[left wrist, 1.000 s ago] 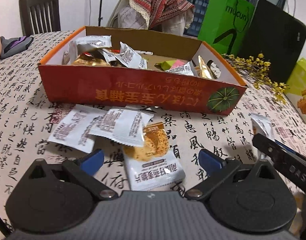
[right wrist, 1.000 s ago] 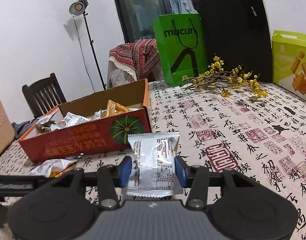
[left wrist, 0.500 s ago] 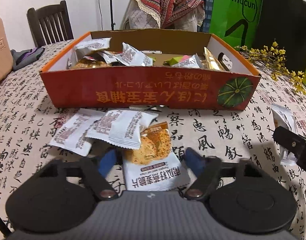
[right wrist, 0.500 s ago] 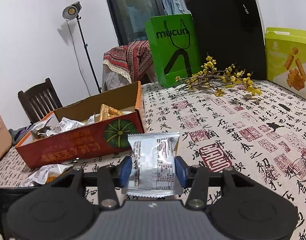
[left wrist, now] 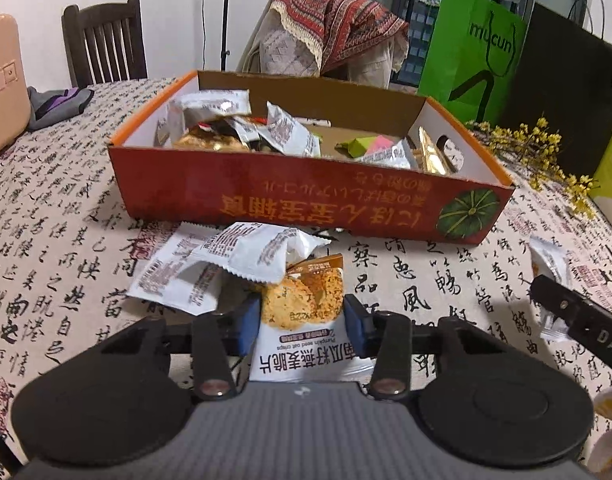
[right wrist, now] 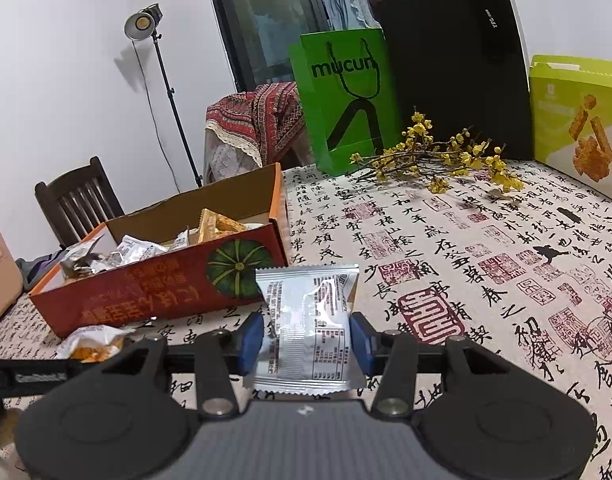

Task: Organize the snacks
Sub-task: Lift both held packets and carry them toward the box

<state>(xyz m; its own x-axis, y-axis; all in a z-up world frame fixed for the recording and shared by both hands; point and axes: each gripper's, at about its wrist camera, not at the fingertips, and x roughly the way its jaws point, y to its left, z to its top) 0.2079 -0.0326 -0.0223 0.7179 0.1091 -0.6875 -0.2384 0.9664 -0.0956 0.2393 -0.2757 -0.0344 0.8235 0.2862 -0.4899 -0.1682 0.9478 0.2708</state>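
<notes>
The left tool (left wrist: 302,328) is closing on a pumpkin-seed crisp packet (left wrist: 304,320); the blue pads (left wrist: 248,326) already bear on both of its side edges. The packet's long axis runs along the tool's pointing line. A white packet (left wrist: 258,256) overlaps its far end, and a second white packet (left wrist: 174,276) lies ahead and left on the desk (left wrist: 425,280).

The right tool (right wrist: 306,338) grips a silver packet (right wrist: 307,320) across its width, long axis likewise forward.

The orange box (left wrist: 306,196), the likely destination, lies directly ahead of the left tool, long side square to it. From the right tool the box lies ahead and left. The left hand therefore appears to have the straighter path; the overlapping packet may drag along.
</notes>
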